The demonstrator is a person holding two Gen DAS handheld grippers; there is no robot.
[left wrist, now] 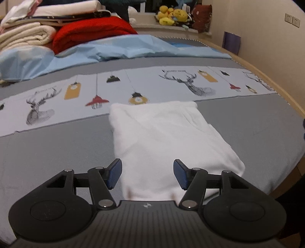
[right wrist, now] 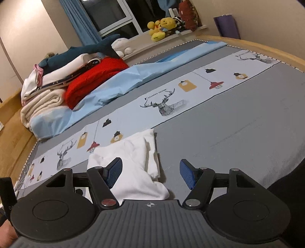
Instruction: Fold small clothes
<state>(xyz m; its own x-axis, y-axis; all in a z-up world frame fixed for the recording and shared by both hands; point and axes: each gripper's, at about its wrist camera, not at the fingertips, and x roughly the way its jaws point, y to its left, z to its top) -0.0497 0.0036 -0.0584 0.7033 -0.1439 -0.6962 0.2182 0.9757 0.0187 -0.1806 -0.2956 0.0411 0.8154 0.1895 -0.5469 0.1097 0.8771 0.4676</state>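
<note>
You are looking across a bed with a grey cover and a printed band of deer heads and lamps, framed in light wood. Beige walls enclose it, with a dark window, blue curtain and plush toys on the sill.

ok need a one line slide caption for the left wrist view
Open left gripper above a folded white garment lying on the grey deer-print bedspread.
</note>
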